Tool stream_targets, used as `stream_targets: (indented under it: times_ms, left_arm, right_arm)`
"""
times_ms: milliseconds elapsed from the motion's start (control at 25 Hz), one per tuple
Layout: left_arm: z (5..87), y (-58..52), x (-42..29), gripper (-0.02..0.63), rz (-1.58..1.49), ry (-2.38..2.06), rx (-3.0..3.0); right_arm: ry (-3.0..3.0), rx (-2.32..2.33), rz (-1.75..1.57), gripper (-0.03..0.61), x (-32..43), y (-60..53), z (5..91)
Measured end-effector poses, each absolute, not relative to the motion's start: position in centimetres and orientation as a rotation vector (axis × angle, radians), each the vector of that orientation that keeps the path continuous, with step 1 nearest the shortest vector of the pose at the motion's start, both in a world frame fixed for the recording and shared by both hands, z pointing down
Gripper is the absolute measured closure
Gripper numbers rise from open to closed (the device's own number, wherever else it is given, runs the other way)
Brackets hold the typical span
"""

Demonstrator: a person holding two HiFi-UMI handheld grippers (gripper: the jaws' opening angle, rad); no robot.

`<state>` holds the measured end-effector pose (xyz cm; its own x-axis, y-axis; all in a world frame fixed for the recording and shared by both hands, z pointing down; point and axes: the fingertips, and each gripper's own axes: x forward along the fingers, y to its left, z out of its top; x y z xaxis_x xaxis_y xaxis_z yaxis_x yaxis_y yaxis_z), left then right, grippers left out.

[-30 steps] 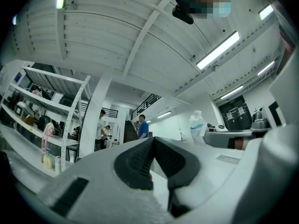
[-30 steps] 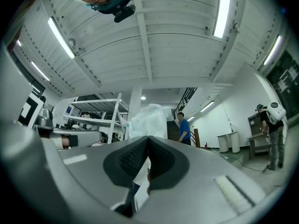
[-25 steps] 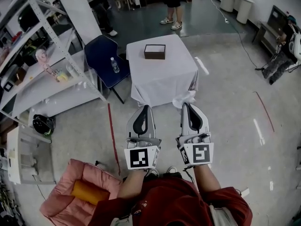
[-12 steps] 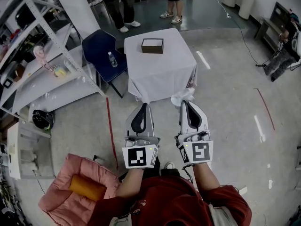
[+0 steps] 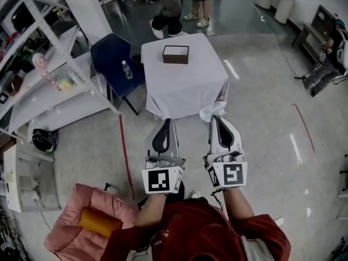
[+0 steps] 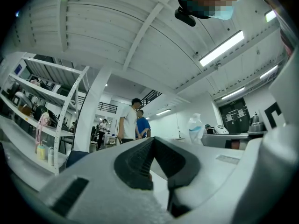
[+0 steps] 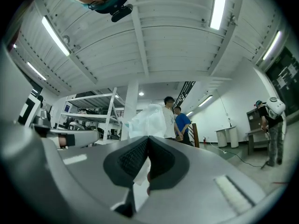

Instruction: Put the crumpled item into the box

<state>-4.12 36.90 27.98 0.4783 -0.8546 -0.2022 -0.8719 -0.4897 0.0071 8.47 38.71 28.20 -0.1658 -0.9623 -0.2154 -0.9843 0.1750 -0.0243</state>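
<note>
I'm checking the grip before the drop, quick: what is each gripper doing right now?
Left gripper: closed, nothing between its jaws.
Right gripper: closed on the white crumpled item.

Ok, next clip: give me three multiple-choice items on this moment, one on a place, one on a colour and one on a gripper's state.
1. Where is the box?
A. on the cloth-covered table
B. on the floor
C. on the shelf

2. What colour is the chair beside the table?
A. red
B. blue
C. green

3. What is the right gripper doing?
A. open with nothing in it
B. shut on the crumpled item
C. shut on a bottle

Answers:
1 A: in the head view the dark box sits on top of the white cloth.
2 B: the seat and back are dark blue.
3 B: the right gripper view shows white crumpled material pinched between the closed jaws and sticking out past their tips.
</note>
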Motion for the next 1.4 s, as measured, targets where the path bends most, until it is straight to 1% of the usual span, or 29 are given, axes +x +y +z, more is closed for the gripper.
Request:
stream_targets:
  times_ms: [760,1200,1400]
  left_arm:
    - [27.2,19.0,-11.4,0.611,0.288,1.533,-2.617]
    - [27.0,12.8,-13.9,0.611,0.350,1.508,-2.652]
    - [27.0,11.3,-13.9,0.611,0.377,1.506,-2.662]
  right_arm:
    - [2.273,-1.932,0.201,0.575,1.2,21.2,27.2]
    - [2.248,-1.991,0.228,0.575,-1.2,15.6,27.3]
    - [2.247,-2.000,0.238,0.575,-1.5,14.2,27.5]
